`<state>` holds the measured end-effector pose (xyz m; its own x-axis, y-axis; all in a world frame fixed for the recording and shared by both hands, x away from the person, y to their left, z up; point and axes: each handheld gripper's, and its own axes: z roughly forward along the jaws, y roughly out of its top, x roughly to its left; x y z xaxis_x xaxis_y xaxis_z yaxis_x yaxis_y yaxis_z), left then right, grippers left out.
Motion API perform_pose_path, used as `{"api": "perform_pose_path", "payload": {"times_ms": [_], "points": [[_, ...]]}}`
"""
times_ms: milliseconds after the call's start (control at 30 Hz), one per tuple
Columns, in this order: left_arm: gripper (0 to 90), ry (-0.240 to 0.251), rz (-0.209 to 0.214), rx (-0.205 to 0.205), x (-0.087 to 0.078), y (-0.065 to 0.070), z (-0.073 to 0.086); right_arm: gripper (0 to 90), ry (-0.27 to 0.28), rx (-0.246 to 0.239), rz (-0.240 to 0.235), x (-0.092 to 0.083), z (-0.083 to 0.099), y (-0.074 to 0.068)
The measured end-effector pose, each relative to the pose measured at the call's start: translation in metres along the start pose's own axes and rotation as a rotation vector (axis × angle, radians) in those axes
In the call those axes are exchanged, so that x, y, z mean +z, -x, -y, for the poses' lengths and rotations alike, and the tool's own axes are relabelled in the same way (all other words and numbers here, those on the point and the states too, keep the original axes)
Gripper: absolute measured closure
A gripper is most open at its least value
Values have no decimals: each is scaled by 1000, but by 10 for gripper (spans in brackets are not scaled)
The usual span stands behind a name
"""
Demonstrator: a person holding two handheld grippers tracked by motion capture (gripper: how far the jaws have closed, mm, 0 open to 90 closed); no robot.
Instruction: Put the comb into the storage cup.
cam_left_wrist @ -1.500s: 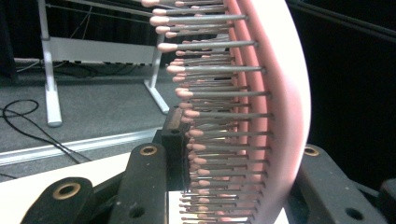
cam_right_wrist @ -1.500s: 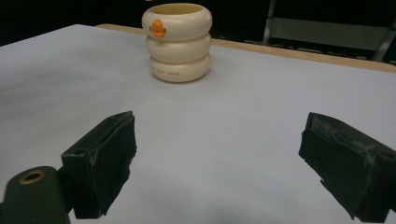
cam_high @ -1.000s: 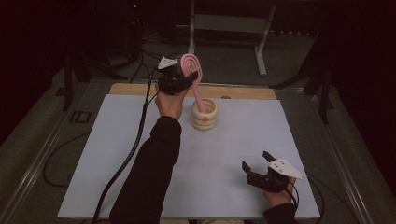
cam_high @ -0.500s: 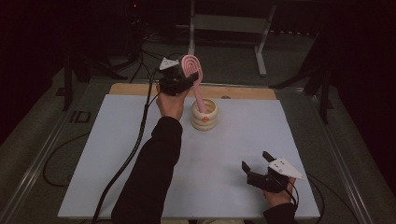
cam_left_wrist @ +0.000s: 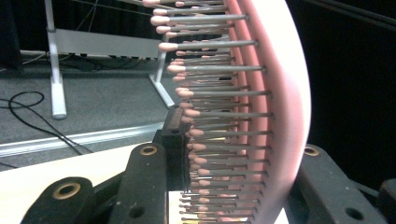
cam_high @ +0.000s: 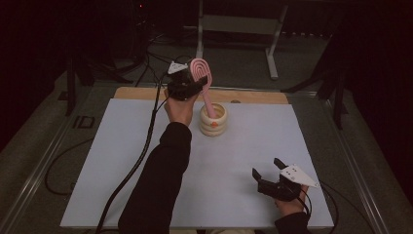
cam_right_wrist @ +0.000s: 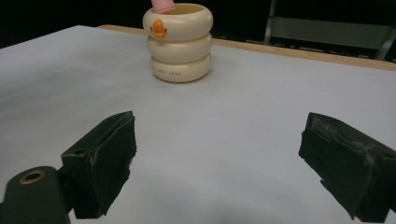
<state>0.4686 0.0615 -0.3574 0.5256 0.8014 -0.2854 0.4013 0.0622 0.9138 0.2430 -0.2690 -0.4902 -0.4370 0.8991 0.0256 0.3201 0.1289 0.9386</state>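
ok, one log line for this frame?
left gripper: shut on pink hairbrush | handle end in cream holder | right gripper: open, apart, over white mat

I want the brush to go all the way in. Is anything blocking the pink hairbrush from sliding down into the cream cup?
Nothing visible blocks it. The left gripper holds the pink hairbrush by its head, and its handle tip is already inside the cream cup.

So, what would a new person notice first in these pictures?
First, the pink hairbrush, clamped by its head in the left gripper at the far side of the table, its handle standing in the cream ringed holder. Next, the right gripper, near the front edge, with its jaws wide apart on nothing.
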Motion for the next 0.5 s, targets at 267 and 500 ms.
{"api": "perform_pose_path", "payload": {"times_ms": [267,500], "points": [[643,3,-3,-3,2,1,2,104,2,1,-2,0,0,0],[643,2,0,0,4,3,5,104,0,-1,-2,0,0,0]]}}
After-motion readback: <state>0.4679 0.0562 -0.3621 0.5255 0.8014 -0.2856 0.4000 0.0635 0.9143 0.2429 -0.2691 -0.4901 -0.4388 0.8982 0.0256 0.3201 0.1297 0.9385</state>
